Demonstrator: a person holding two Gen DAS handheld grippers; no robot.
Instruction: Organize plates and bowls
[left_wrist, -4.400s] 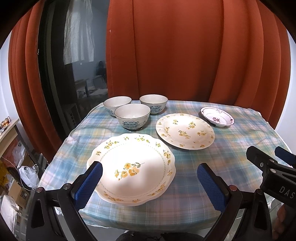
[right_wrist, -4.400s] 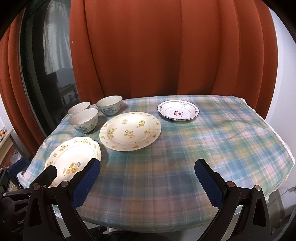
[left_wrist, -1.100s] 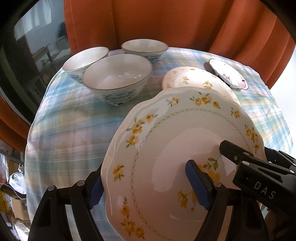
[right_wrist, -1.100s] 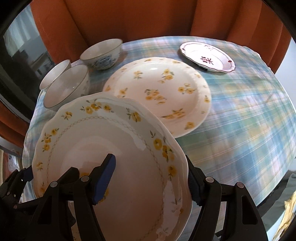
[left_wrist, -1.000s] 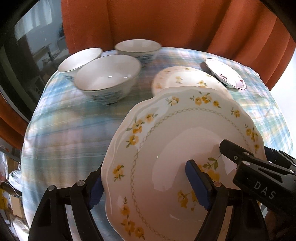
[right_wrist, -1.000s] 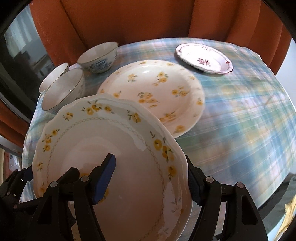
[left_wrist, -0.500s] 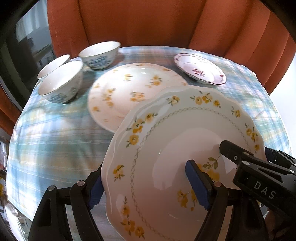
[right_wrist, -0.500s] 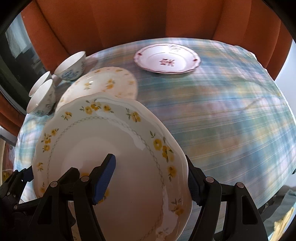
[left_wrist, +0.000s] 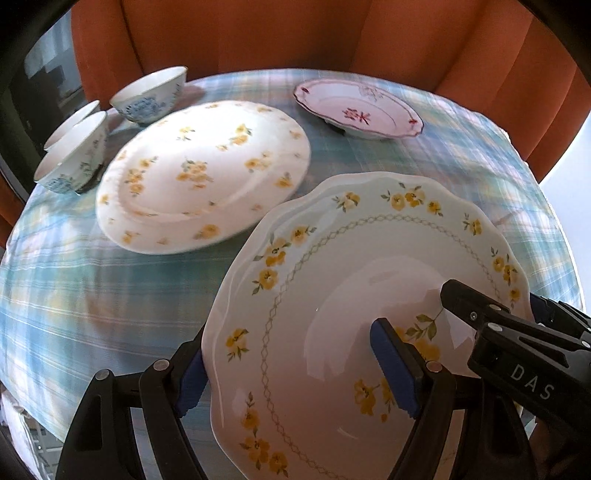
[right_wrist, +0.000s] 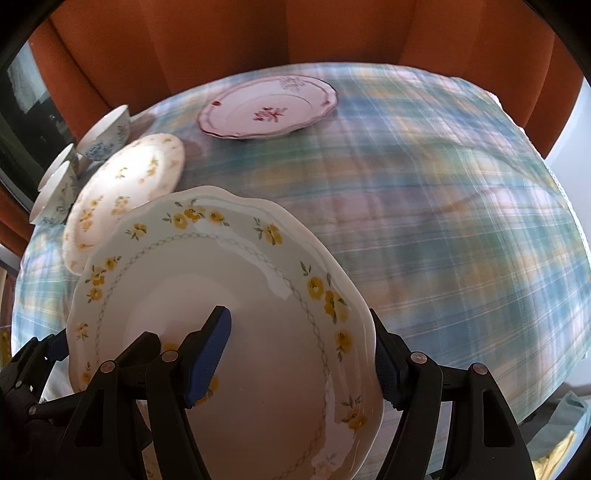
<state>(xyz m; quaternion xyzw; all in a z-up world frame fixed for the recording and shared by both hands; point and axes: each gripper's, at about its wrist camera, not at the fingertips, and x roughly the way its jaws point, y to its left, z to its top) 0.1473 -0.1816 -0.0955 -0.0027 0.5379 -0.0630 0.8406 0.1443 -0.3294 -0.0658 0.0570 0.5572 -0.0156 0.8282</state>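
Scalloped plate (left_wrist: 332, 295) lifted — bowls (left_wrist: 147, 96) empty

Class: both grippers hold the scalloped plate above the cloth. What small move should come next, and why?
Probably keep carrying the scalloped plate level and lower it onto clear cloth, or over the round yellow-flowered plate to stack. The left gripper and right gripper each clamp a rim, so both must move together.

We find both views bright, daylight entering at the right edge. Glare patches sit on the scalloped plate (left_wrist: 332, 295). The tablecloth (right_wrist: 461, 221) and round plate (left_wrist: 199, 177) show motion blur. Fisheye bending and dark vignetting mark all corners.
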